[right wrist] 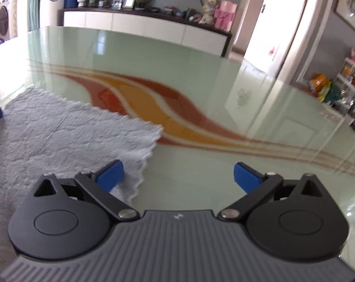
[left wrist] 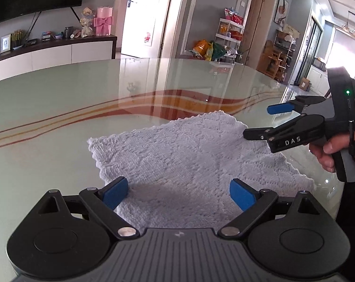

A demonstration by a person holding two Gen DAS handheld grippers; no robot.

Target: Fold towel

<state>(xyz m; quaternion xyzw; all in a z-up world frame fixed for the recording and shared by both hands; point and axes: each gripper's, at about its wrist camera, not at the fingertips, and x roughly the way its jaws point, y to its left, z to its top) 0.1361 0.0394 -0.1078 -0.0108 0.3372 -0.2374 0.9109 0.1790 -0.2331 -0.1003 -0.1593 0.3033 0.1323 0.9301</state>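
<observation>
White capital letters reading "DAS" are showing on the black side of the right gripper [left wrist: 262, 122], on the linkage body just behind its fingers, as the left wrist view is catching it from the side. Nothing else is reading as text: a small pale logo mark is sitting at the front centre of the ribbed grey housing in both wrist views, but it is forming no letters that can be made out. The framed pictures, the packets on the shelves and the items on the sideboard are appearing too small and blurred for any label, number or brand to be read.
</observation>
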